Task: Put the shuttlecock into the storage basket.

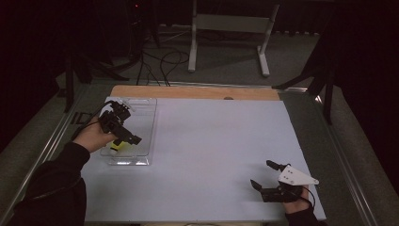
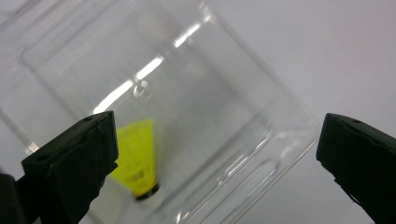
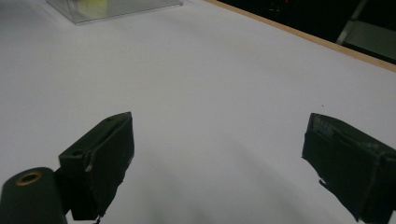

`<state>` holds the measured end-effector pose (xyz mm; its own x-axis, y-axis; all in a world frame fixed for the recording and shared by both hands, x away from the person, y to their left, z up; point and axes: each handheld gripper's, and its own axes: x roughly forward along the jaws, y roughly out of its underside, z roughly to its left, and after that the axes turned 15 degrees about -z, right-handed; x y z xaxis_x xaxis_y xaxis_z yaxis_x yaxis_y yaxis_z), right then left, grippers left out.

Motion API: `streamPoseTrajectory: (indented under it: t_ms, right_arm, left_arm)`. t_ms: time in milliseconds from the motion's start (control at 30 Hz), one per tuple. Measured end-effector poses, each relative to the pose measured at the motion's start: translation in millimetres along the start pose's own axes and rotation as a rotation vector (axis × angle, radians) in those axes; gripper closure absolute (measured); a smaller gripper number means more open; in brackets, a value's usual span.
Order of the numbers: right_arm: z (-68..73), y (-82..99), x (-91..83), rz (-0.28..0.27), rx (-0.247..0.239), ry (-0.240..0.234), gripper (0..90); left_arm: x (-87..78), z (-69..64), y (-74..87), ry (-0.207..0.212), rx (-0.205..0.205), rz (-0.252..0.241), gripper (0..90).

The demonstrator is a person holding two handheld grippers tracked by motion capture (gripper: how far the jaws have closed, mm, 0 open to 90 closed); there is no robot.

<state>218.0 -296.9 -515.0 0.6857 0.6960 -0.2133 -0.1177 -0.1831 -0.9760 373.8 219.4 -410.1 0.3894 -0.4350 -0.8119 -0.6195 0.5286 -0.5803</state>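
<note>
While the left gripper hung over the box: nothing was gripped.
Left gripper (image 2: 219, 154): jaws spread wide, above the clear plastic box (image 1: 141, 106).
Yellow shuttlecock (image 2: 137, 161): lying inside the box, near one corner, untouched.
Right gripper (image 1: 267, 175): released, idle over the bare white table (image 1: 211, 141), well apart.
Progress: judged early; grasping the shuttlecock remained.
</note>
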Motion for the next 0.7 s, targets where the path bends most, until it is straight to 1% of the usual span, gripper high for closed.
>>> streamPoseTrajectory:
  t_ms: [100, 167, 200, 233, 300, 400, 467, 500, 567, 667, 700]
  right_arm:
    - [-0.3, 0.3, 0.1, -0.001, 0.002, -0.001, 9.4]
    - [-0.3, 0.2, 0.1, 0.000, 0.002, -0.002, 9.3]
    - [-0.2, 0.1, 0.1, -0.001, 0.001, -0.002, 9.4]
    - [-0.2, 0.0, 0.1, -0.001, -0.001, -0.002, 9.4]
    - [-0.4, 0.2, 0.1, 0.000, 0.001, -0.002, 9.4]
    - [-0.2, 0.4, -0.1, 0.000, 0.005, 0.000, 9.4]
    - [0.0, 0.1, -0.4, 0.000, -0.002, 0.000, 9.4]
    - [-0.1, 0.0, -0.4, -0.001, -0.004, 0.000, 9.4]
    - [0.0, 0.1, -0.3, 0.000, -0.001, 0.000, 9.4]
    - [0.1, 0.0, -0.1, 0.000, -0.003, 0.000, 9.4]
    - [0.2, -0.1, -0.2, 0.001, -0.001, -0.001, 9.4]
  left_arm:
    - [3.1, -6.4, -6.3, 0.011, 0.025, -0.022, 0.0]
    - [4.5, -8.7, -8.4, 0.018, 0.029, -0.024, 0.0]
    - [6.3, -12.2, -12.2, 0.030, 0.040, -0.033, 0.0]
    - [7.5, -14.4, -14.2, 0.040, 0.036, -0.036, 0.0]
    - [9.3, -18.3, -18.5, 0.046, 0.043, -0.050, 0.0]
    - [11.9, -24.2, -24.6, 0.073, 0.044, -0.068, 0.0]
    - [12.9, -29.6, -28.3, 0.073, 0.059, -0.086, 0.0]
    - [13.3, -31.4, -29.6, 0.082, 0.062, -0.091, 0.0]
    - [15.0, -36.6, -32.9, 0.086, 0.078, -0.104, 0.0]
    - [17.7, -42.7, -36.3, 0.117, 0.087, -0.122, 0.0]
    - [18.5, -45.1, -37.3, 0.116, 0.093, -0.131, 0.0]
